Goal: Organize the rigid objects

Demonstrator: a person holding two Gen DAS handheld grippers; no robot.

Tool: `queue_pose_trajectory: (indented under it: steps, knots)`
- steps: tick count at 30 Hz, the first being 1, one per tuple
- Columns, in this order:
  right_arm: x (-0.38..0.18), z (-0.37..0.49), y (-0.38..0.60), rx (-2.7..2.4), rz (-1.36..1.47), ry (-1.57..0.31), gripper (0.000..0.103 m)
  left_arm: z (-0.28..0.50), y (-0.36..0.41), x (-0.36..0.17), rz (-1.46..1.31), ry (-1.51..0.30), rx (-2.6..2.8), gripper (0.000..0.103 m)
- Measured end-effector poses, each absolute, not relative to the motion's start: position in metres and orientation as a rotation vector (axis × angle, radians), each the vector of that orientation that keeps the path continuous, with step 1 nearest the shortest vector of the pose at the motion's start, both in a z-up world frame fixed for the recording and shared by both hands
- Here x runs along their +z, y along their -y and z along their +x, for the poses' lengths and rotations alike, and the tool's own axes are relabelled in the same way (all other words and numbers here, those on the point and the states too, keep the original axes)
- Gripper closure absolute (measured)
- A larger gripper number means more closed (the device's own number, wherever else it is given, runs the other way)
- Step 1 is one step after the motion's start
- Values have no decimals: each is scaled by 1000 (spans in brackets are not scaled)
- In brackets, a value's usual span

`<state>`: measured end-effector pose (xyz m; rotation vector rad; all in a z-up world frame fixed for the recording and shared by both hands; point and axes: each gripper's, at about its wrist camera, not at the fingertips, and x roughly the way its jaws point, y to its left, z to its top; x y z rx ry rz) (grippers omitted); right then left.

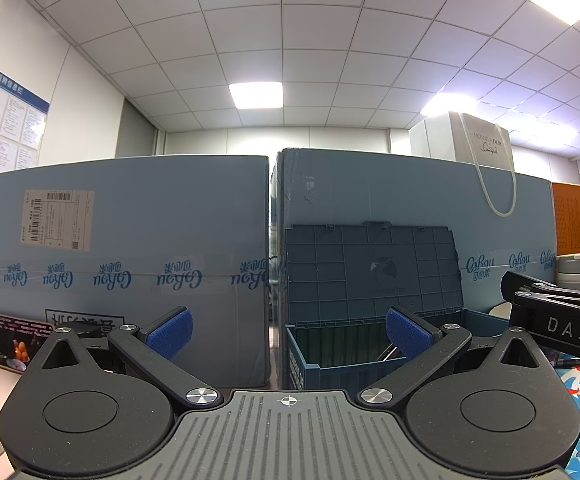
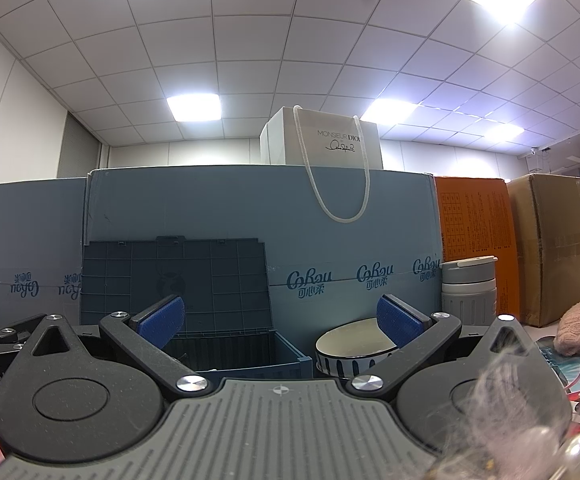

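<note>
My left gripper (image 1: 288, 332) spreads wide and holds nothing; the blue crate (image 1: 369, 364) stands just beyond it to the right, lid (image 1: 369, 268) tipped up against the far blue cartons (image 1: 130, 264). My right gripper (image 2: 280, 318) is also wide and empty, the crate (image 2: 250, 354) ahead on its left, a striped bowl (image 2: 349, 350) (rim pale inside) near its right finger.
</note>
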<state>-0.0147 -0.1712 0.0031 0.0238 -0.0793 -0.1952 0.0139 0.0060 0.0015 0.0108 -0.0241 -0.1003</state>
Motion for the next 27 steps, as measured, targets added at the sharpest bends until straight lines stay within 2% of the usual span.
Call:
queue_pose_trajectory:
  steps: [27]
  knots:
    - [3,-16,171,-204,25,74,0,14,-6,2,11,25,-100,0]
